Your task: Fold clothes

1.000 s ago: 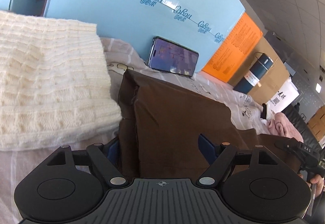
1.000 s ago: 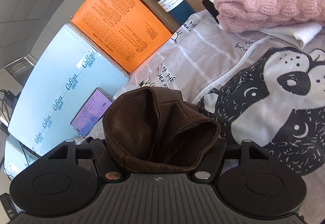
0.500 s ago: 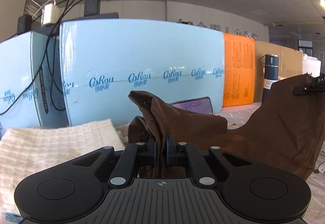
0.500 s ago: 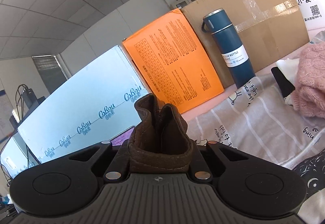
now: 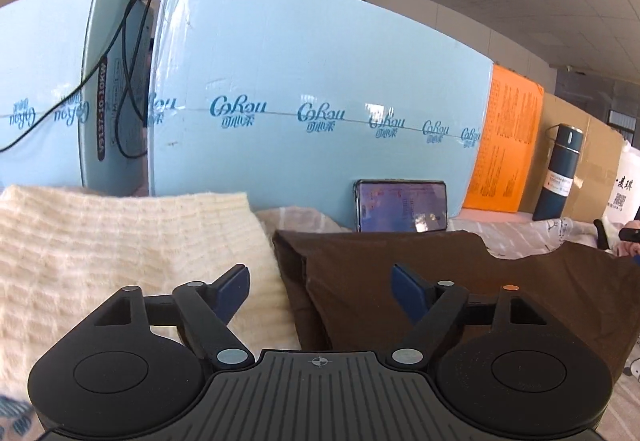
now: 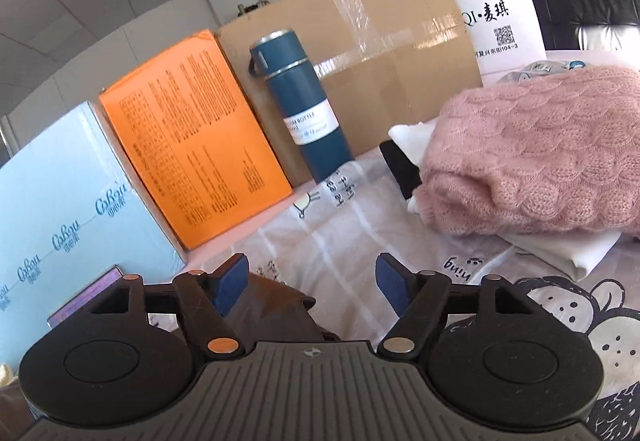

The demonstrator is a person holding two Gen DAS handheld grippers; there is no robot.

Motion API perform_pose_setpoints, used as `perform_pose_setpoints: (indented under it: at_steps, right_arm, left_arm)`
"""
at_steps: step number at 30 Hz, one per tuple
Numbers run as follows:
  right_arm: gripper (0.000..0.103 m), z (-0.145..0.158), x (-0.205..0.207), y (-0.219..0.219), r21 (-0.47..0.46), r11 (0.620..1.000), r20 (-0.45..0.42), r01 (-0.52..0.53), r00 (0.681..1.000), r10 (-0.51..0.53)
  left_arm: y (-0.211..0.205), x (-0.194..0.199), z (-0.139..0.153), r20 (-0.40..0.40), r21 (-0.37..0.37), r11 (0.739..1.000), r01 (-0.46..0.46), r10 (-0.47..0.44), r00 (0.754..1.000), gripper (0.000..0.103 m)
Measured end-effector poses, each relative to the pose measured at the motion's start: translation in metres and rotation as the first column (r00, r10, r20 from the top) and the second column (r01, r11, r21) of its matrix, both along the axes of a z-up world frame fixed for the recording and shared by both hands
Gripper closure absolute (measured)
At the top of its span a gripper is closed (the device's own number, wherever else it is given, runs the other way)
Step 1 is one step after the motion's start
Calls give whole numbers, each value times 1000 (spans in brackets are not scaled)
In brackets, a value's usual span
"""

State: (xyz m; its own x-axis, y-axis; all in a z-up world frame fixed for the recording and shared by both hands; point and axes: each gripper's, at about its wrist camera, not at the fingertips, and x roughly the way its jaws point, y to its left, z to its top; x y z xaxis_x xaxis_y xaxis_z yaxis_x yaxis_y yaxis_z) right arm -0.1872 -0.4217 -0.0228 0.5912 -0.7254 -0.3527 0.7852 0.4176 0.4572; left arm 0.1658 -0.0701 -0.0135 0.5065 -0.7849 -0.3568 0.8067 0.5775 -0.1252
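Both tools, left [image 5: 320, 285] and right [image 6: 312, 281], just opened, empty, above brown garment [image 5: 460, 281]; cream knit [image 5: 120, 249] beside its left edge.

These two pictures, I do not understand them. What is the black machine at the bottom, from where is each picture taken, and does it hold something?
No robot here: a person holds a hand-held gripper in each hand, each with a camera looking along its two blue fingers. One picture is from the left hand-held gripper, the other from the right hand-held gripper. Both stand open and have just been opening; neither grips anything. The brown garment lies folded on the printed sheet, under the left jaws, beside a cream knit. A pink knit lies to the right. Behind stand boxes, a phone and a blue bottle.
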Motion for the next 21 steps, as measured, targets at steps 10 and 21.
perform_pose_setpoints:
  at_steps: [10,21]
  right_arm:
    - [24,6,5,15,-58,975,86,-212,972,217]
    - [23,9,5,25,-113,966,89,-231,966,242]
  left_arm:
    - [-51,37,0,-19,154,979,133,-132,991,15]
    - [-40,37,7,-187,-6,951,310,-306,933,14]
